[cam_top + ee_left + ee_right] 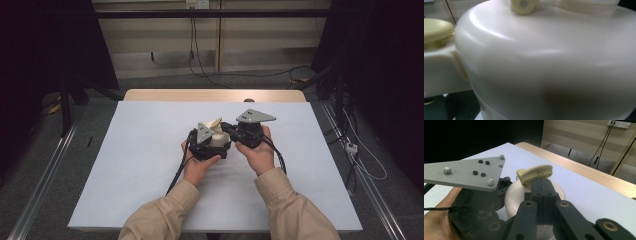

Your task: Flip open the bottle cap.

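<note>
Two claws meet at frame centre above the white worktop [125, 165]. Left claw [212, 145] presses against the cream container [519, 195]; its jaw state cannot be told. Right claw [543, 185] is closed on the container's yellowish lid tab [536, 173].

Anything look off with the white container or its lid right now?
Nothing spilled or damaged. The white container sits between both grippers on the table. Its yellowish lid stands tilted up instead of flat, with the right gripper shut at its edge.

A white sheet [140, 165] covers the wooden table [200, 95]; cables [200, 70] hang behind.
</note>
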The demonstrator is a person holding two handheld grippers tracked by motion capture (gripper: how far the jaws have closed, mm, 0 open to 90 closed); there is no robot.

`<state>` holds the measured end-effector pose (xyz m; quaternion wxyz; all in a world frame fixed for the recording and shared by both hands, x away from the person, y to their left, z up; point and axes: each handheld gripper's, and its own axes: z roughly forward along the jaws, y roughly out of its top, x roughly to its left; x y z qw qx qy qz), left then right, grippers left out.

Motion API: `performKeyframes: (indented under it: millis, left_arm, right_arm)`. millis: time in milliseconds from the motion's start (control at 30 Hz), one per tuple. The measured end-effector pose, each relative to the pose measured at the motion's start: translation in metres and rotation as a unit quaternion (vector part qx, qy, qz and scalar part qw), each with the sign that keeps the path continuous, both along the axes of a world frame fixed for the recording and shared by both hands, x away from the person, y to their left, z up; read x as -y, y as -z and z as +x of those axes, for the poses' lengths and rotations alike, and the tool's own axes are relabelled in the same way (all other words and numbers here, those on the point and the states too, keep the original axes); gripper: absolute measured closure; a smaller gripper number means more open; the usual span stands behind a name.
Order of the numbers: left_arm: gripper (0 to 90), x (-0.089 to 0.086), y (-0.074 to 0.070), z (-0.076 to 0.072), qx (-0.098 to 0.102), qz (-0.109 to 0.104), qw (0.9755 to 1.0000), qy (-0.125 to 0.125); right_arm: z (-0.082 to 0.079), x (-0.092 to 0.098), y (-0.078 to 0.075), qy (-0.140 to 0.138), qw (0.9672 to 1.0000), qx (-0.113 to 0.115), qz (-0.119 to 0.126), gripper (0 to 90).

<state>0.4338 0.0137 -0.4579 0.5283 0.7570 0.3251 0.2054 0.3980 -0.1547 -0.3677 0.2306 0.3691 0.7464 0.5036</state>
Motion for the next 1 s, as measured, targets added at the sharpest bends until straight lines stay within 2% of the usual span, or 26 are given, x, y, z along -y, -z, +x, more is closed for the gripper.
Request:
performKeyframes:
  millis: [1000]
  left_arm:
    - [4.9, 0.0001, 0.0001, 0.0, 0.0, 0.0, 1.0, 0.0]
  right_arm:
    - [0.0016, -0.0031, -0.0011, -0.001, 1.0, 0.001, 0.0, 90.0]
